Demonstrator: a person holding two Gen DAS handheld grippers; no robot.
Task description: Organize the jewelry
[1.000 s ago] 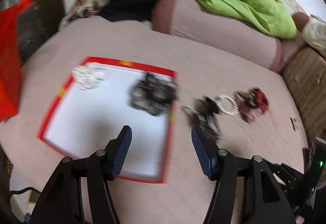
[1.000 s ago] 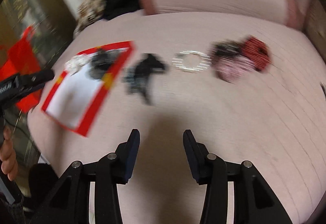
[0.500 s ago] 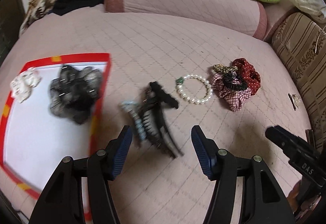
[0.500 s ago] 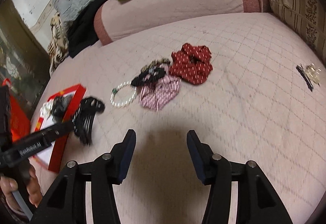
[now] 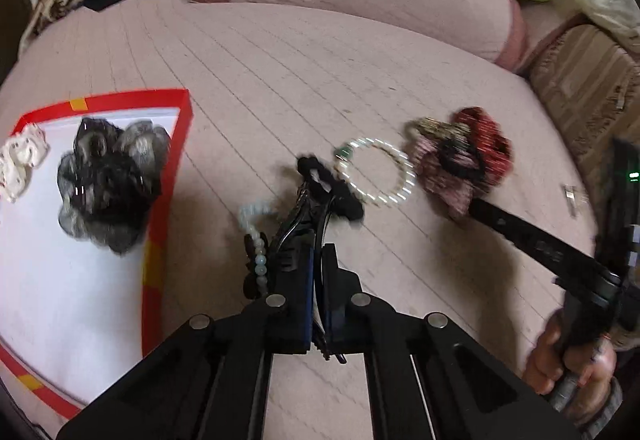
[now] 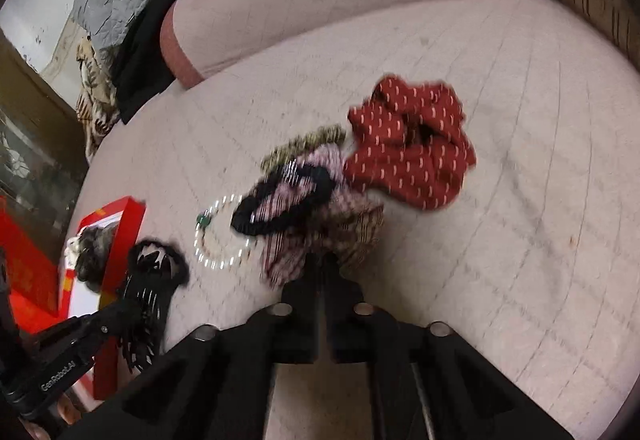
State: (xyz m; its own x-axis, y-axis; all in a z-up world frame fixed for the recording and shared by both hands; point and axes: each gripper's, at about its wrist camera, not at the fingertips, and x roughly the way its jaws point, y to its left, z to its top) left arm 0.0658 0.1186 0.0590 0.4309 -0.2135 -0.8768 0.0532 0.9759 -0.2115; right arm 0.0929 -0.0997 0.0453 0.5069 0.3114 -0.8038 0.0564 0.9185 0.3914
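A pink quilted bed point(image 5: 280, 80) carries a red-rimmed tray point(image 5: 184, 128) at left. The bead bracelet point(image 5: 256, 240) tangled beside the black hair claw point(image 5: 316, 200) could drag along. The left hand-held gripper point(image 5: 316, 280) is closed on that claw; the right hand-held gripper point(image 6: 322, 280) is pinched onto the plaid scrunchie point(image 6: 352, 236), right of the pearl bracelet point(image 5: 376, 172)

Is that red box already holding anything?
Yes. The red box holds a dark scrunchie and a cream scrunchie on its white floor.
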